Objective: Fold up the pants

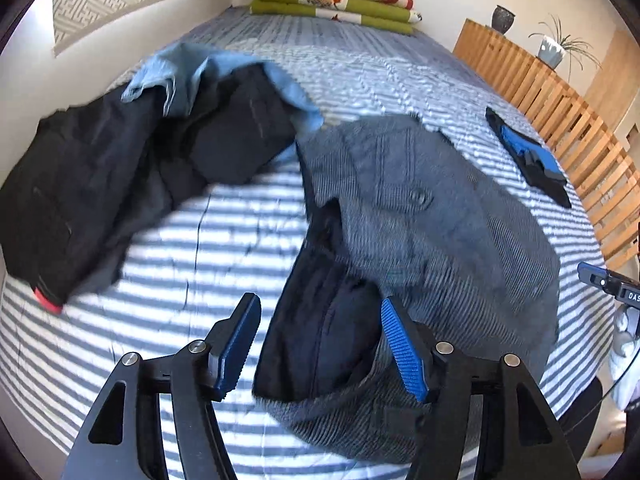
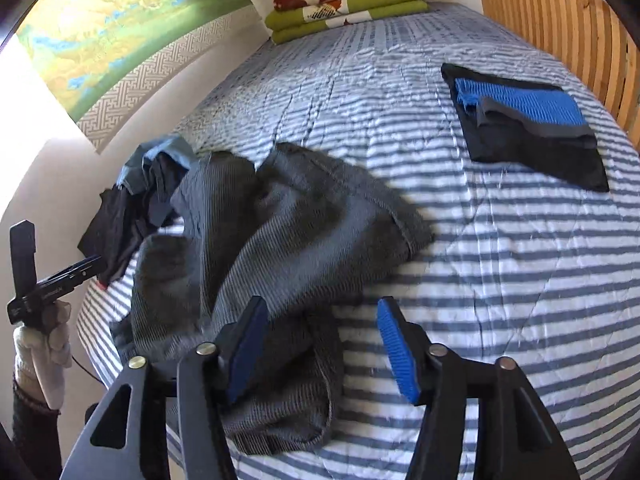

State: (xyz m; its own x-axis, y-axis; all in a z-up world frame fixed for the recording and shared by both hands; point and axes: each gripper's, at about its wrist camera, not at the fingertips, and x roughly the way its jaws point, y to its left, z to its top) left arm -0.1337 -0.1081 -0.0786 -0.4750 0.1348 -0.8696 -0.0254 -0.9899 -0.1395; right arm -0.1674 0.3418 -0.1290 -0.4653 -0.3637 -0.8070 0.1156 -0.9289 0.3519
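Grey corduroy pants (image 1: pixel 432 216) lie crumpled on the striped bed, waistband and dark lining toward me. My left gripper (image 1: pixel 320 344) is open, its blue pads either side of the dark inner waistband, nothing pinched. In the right wrist view the same grey pants (image 2: pixel 280 240) spread across the bed's left half. My right gripper (image 2: pixel 320 348) is open above the near end of the pants, its left finger over the cloth and its right finger over bare bedspread.
A heap of black and light-blue clothes (image 1: pixel 132 160) lies at the left by the wall. A folded black and blue garment (image 2: pixel 528 128) sits at the right near the wooden slatted headboard (image 2: pixel 560 24). Folded green blankets (image 1: pixel 336 0) rest at the far end.
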